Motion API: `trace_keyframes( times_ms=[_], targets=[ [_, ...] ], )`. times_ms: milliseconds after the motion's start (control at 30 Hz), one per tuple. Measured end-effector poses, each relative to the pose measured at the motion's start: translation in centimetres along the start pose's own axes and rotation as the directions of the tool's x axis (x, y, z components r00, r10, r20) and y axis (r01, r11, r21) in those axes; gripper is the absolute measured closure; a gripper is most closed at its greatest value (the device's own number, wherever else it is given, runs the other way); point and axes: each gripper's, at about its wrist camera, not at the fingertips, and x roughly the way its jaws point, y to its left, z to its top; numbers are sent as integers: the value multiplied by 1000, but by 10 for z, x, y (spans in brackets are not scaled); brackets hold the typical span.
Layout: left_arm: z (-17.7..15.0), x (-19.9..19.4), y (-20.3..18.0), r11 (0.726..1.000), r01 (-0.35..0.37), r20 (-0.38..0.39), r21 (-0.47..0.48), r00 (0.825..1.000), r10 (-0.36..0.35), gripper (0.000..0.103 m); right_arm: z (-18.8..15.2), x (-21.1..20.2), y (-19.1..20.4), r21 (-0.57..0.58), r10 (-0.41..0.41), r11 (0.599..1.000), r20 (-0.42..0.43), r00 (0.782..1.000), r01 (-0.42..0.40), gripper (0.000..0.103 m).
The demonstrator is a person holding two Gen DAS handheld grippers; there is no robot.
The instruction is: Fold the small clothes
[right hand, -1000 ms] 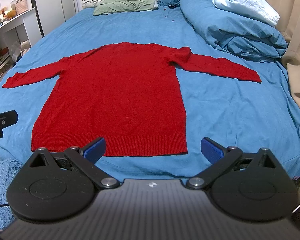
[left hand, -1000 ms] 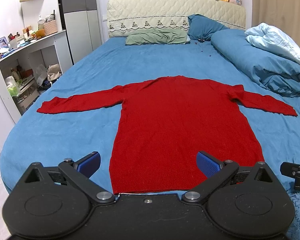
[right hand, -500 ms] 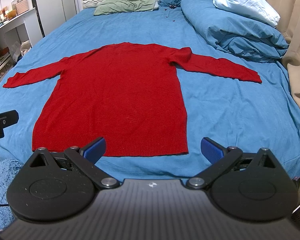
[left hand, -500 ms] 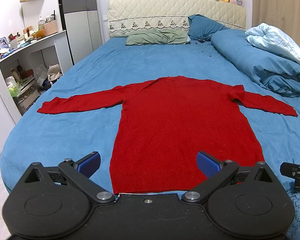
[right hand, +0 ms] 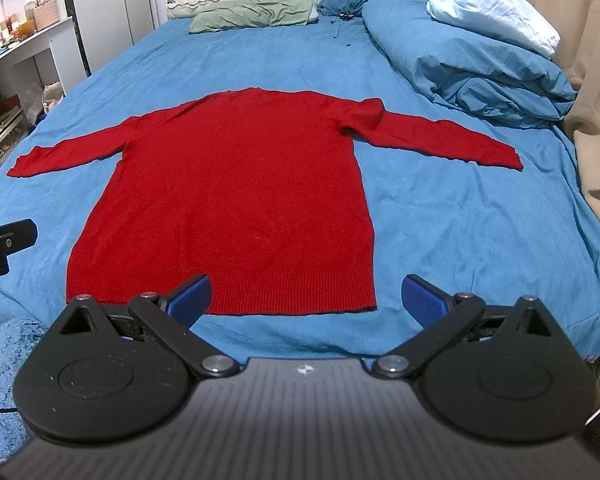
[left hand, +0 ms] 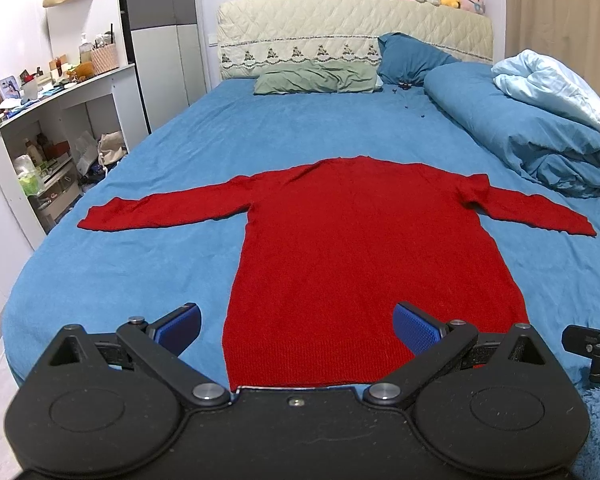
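Note:
A red knit sweater lies flat on the blue bed sheet, hem toward me, both sleeves spread out sideways. It also shows in the right wrist view. My left gripper is open and empty, held just short of the hem near the bed's foot. My right gripper is open and empty, above the hem's right part. Each gripper's tip shows at the edge of the other's view.
A rolled blue duvet with a pale blue blanket lies along the bed's right side. Green and blue pillows lie at the headboard. White shelves stand left of the bed. A curtain hangs at right.
Both grippers have crept slightly forward and to the left; the sweater has not moved. Both stay open.

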Motion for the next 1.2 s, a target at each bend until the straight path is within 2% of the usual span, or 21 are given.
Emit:
trace_keyframes(
  times_ms=[167,300,467,600,733,867,1067,1200],
  targets=[
    [1,-6,1,1000,-5,16,6,1000,5,0,3,-6,-3,18,19,1000,9,1000,-20,0],
    [15,-8,-5,999,-4,58,35,998,2,0,15,-9,-16,55,10,998,29,1000,-12,0],
    [64,-5,-24,993,82,116,82,989,-91,0,49,-12,-52,142,-13,990,95,995,0,0],
    [114,14,-52,981,146,169,125,971,-167,0,82,-1,-95,217,-71,975,147,987,38,0],
    [154,49,-91,964,212,202,163,949,-243,0,111,28,-141,278,-170,953,173,970,118,0],
    [179,101,-134,951,242,181,193,944,-276,0,128,75,-187,357,-219,923,173,960,146,0],
    [199,202,-199,945,234,101,228,960,-262,0,127,160,-245,460,-272,870,152,950,175,0],
    [201,268,-229,941,257,46,222,961,-273,0,112,214,-278,523,-321,824,117,940,216,0]
  ],
)
